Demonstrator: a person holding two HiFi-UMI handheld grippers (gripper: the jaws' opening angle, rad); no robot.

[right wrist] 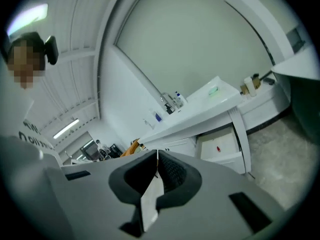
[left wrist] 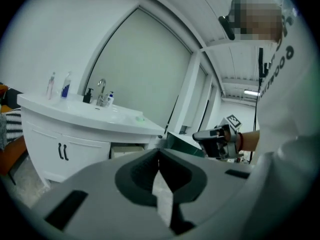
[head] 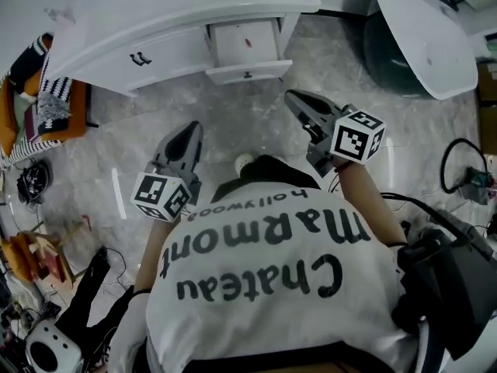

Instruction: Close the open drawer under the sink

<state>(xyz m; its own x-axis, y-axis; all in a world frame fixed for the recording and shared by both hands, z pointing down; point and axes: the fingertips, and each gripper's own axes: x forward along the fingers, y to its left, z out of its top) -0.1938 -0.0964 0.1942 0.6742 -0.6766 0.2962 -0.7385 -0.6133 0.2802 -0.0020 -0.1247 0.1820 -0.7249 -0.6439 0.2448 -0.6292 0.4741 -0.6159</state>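
Observation:
The white vanity (head: pixel 155 22) stands ahead of me. Its drawer (head: pixel 245 47) is pulled out at the right end, with a small red item (head: pixel 248 43) inside and a dark knob on its front (head: pixel 247 74). Both grippers hang over the marble floor, well short of the drawer. My left gripper (head: pixel 191 129) is shut with nothing in it, below and left of the drawer. Shut and empty too, my right gripper (head: pixel 293 97) is below and right of the drawer front. The right gripper view shows the open drawer (right wrist: pixel 220 149) beyond the closed jaws (right wrist: pixel 157 157). The left gripper view catches the drawer (left wrist: pixel 126 151) over its closed jaws (left wrist: pixel 159 152).
A white bathtub (head: pixel 425 31) stands at the right. An orange chair (head: pixel 58 119) with striped cloth is left of the vanity. Cables (head: pixel 464 173) and gear lie on the floor at both sides. Closed cabinet doors with black handles (head: pixel 140 58) are left of the drawer.

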